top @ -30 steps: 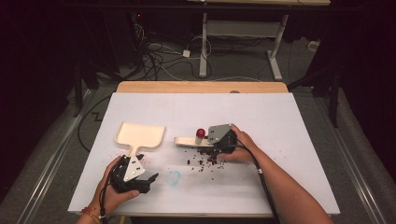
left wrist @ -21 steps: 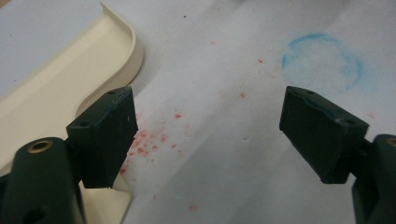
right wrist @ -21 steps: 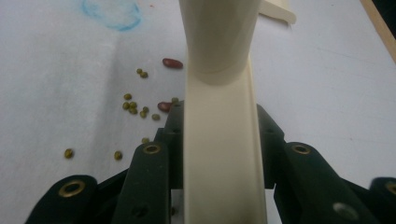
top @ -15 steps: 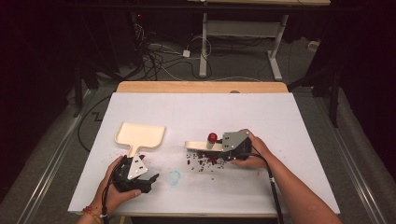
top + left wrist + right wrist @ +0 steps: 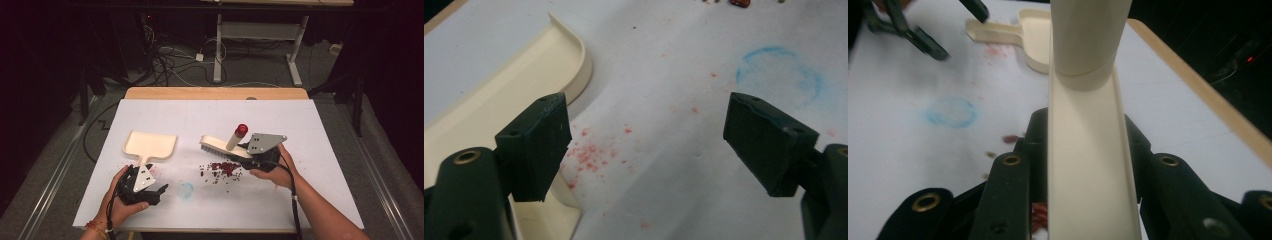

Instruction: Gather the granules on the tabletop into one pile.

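My right tongs are clamped on the flat back of the cream brush, which runs straight up between the jaws in the right gripper view, its upright handle with the red cap rising just ahead of them. My right hand holds the tongs pointing left across the surface, the forearm coming in from the lower right. The bristle end hangs over the left edge of the scatter of red crumbs, which lies just below and beside the brush.

My left tongs stand wide with nothing between them, low over the white surface, the left hand gripping from near the front edge. The cream dustpan lies just beyond them, its handle pointing back toward that hand, and its curved rim runs beside the left jaw. A faint blue ring sits between the two tongs. The right half and the far strip of the surface lie open, up to the wooden far edge.
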Demonstrator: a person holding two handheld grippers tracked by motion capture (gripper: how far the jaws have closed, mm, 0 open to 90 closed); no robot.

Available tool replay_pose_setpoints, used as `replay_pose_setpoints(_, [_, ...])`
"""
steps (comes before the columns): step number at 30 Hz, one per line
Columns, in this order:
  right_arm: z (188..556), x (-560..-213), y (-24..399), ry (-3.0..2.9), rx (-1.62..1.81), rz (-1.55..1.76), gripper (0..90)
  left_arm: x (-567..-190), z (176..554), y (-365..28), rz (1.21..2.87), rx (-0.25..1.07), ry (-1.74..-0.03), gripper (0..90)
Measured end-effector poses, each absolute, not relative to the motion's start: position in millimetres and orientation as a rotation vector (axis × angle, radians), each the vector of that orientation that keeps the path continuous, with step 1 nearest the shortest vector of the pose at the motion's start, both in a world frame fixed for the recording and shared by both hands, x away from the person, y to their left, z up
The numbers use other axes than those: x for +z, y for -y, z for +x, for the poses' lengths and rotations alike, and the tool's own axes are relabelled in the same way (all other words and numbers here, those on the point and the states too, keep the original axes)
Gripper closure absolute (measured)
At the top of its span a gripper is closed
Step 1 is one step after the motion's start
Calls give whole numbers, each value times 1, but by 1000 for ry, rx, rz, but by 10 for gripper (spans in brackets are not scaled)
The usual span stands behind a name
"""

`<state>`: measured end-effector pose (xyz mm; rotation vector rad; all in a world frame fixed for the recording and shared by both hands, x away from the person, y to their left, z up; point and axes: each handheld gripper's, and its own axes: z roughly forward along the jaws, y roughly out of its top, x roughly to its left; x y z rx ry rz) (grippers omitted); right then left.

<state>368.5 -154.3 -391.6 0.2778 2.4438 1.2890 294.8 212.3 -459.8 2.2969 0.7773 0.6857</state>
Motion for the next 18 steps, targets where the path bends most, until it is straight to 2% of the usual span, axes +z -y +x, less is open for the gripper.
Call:
replay_pose_setpoints(6, [341, -397, 137, -2509, 1371, 475, 675, -452, 292, -221, 2229, 740, -803, 165])
replay_pose_setpoints(11, [321, -418, 109, -2551, 1437, 653, 676, -448, 292, -227, 2171, 775, -819, 165])
replay_pose_setpoints(18, [327, -444, 86, -2546, 1388, 817, 677, -451, 293, -224, 2198, 744, -822, 165])
